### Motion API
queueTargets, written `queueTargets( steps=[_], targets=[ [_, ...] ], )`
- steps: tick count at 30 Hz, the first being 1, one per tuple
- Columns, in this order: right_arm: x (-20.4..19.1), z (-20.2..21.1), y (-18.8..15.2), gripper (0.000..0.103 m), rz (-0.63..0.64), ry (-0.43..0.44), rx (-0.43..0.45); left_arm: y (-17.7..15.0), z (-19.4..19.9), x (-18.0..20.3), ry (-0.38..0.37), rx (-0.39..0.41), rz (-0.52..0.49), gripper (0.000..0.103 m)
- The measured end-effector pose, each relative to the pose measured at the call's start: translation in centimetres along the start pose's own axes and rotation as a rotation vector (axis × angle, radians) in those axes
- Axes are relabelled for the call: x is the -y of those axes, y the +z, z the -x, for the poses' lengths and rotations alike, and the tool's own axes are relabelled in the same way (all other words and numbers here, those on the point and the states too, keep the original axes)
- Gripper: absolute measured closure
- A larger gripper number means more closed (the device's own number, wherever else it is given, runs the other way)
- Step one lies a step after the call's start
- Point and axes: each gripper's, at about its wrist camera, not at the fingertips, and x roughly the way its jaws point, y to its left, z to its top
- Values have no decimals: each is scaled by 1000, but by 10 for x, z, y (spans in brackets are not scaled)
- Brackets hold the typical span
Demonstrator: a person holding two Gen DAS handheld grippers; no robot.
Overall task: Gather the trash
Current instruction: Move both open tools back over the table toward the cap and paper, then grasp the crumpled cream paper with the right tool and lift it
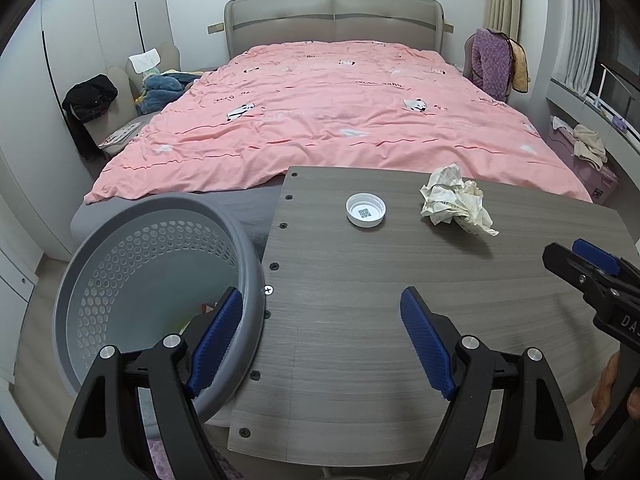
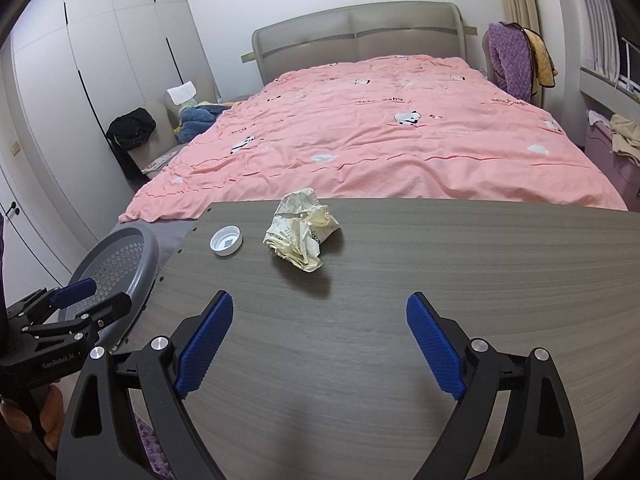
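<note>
While we hold both the left hand-held gripper (image 1: 322, 338) and the right hand-held gripper (image 2: 320, 344) open and empty above the worktop (image 2: 440, 280), the crumpled paper (image 2: 300, 234) and white cap (image 2: 226, 240) lie near its far edge, the grey basket (image 1: 160, 216) beside it.

You have a grey wood-grain table (image 2: 400, 280) carrying a white cap (image 2: 226, 241) with a dark square code printed inside, and crumpled paper (image 2: 300, 236), cream and white with what looks like faint dark print. The basket (image 1: 120, 248) is grey, perforated in a honeycomb pattern. The quilt (image 1: 340, 112) is pink with black-and-white panda motifs. Both grippers' pads (image 2: 434, 352) are ribbed blue on black arms.
</note>
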Motion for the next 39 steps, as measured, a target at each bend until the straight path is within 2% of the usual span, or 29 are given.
queueTargets(
  steps=[9,14,26,30,32,37,39],
  targets=[
    [-11,-37,20,16,48,13,-53,-1,-16,-1,-12,-32,21,25],
    [-19,-64,32,11,68,15,-95,0,-19,-5,-10,-34,26,25],
    [-30,-115,48,11,124,-46,-183,2,-20,-17,-34,-28,62,25],
    [-30,-124,47,11,128,-60,-187,2,-20,-21,-39,-27,76,25],
    [-31,-128,46,15,134,-67,-190,1,-21,-23,-39,-30,80,25],
    [-36,-130,45,37,164,-79,-183,0,-23,-23,-41,-37,82,25],
    [-35,-127,45,39,155,-63,-173,2,-24,-22,-41,-37,81,25]
  ],
)
